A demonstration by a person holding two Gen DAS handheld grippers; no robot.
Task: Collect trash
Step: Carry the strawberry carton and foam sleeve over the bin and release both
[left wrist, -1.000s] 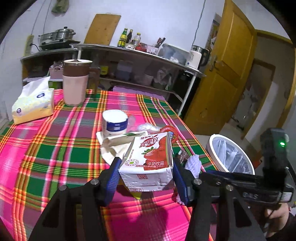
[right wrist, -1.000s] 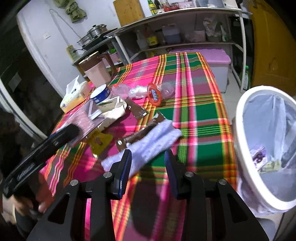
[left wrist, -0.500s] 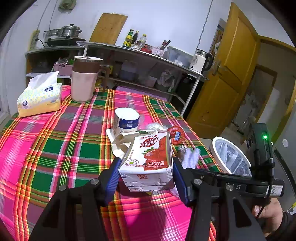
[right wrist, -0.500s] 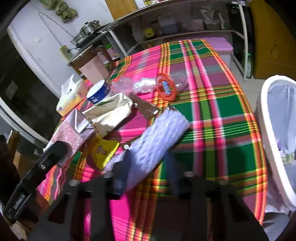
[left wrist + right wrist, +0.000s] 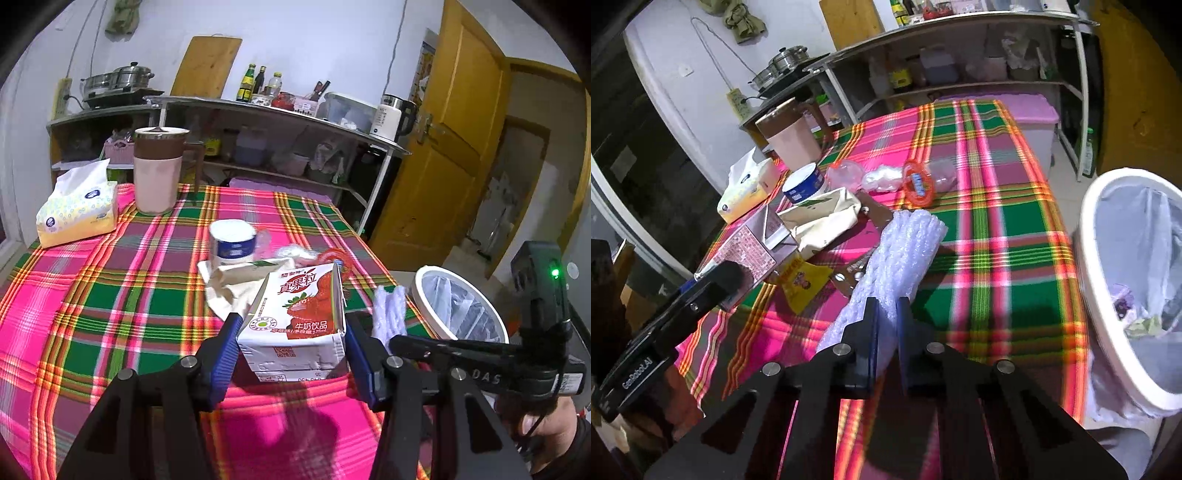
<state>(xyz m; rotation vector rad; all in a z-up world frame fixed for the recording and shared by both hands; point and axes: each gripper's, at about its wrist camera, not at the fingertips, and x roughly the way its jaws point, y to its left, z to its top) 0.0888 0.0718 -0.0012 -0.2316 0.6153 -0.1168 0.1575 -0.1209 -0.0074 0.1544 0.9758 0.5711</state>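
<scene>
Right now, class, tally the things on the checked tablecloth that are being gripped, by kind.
Milk carton, in the left claw: 1
White foam wrap, with the right claw closing on it: 1
Total: 2

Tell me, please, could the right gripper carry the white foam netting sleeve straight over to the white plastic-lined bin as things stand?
Probably yes. The right gripper, jaws closing, already has the white foam netting sleeve between its pads, and only bare plaid tablecloth lies between it and the bin.

Bright indoor light, saturated colours, fisheye bending, dark vignetted corners, slight motion blur
</scene>
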